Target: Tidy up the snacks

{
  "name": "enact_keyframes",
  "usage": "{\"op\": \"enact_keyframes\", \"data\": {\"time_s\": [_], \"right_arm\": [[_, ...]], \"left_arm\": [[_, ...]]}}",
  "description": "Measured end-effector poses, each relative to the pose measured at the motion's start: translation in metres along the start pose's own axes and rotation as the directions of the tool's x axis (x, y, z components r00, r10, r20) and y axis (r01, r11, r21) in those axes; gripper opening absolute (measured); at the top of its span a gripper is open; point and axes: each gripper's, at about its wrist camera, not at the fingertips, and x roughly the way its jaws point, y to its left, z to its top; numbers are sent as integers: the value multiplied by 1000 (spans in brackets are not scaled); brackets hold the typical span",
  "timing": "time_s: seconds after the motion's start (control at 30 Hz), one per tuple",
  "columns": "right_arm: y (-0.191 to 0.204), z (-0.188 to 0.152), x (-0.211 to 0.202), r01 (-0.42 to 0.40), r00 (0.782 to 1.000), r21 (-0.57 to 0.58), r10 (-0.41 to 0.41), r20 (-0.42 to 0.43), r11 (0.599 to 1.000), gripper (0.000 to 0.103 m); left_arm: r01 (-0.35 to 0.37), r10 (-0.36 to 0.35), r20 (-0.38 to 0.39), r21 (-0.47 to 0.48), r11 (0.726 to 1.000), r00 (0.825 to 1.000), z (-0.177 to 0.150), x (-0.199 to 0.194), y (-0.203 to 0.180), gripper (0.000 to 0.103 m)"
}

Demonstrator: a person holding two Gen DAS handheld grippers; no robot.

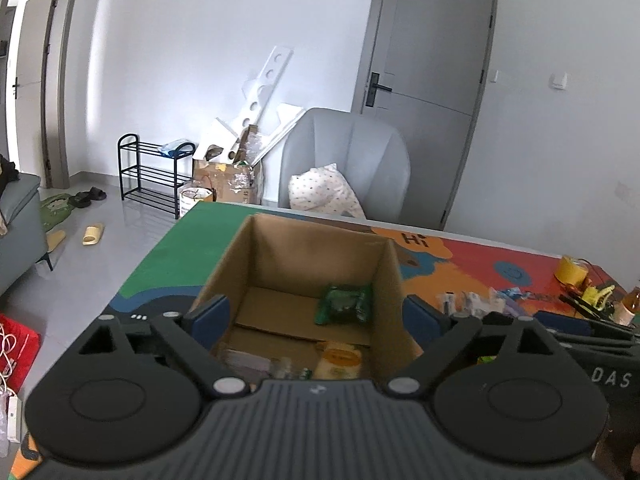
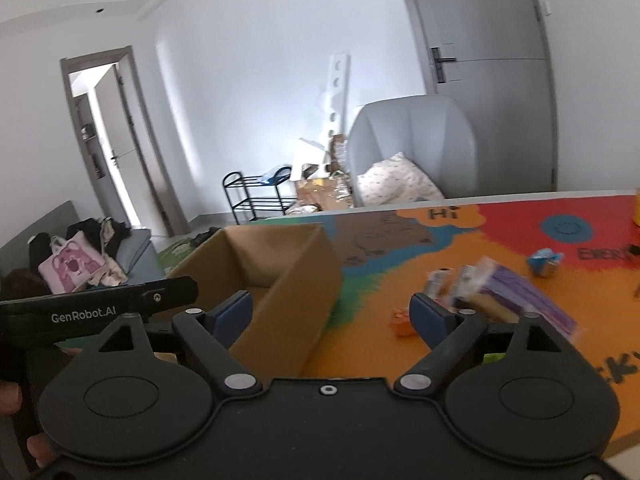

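Observation:
An open cardboard box stands on the colourful table mat. Inside lie a green snack packet, a yellow packet and small items at the near wall. My left gripper is open and empty, hovering over the box with its fingers straddling the opening. In the right wrist view the box is at left. My right gripper is open and empty above the mat, right of the box. Loose snacks lie beyond it: a purple packet, an orange one and a blue one.
The left gripper's body reaches in at the right wrist view's left edge. A yellow tape roll and tools lie at the mat's far right. A grey chair with a pillow stands behind the table. A shoe rack and cartons are by the wall.

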Motion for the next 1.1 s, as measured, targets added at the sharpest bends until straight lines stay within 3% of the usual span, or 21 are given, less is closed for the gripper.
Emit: {"op": "enact_keyframes", "data": {"time_s": [0.6, 1.1], "right_arm": [[-46, -15, -53, 135, 990, 34, -136, 37, 990, 103], [-89, -37, -81, 251, 967, 95, -253, 16, 963, 103]], "left_arm": [[70, -67, -43, 67, 995, 997, -19, -16, -55, 103], [185, -177, -84, 106, 977, 981, -39, -18, -93, 103]]}}
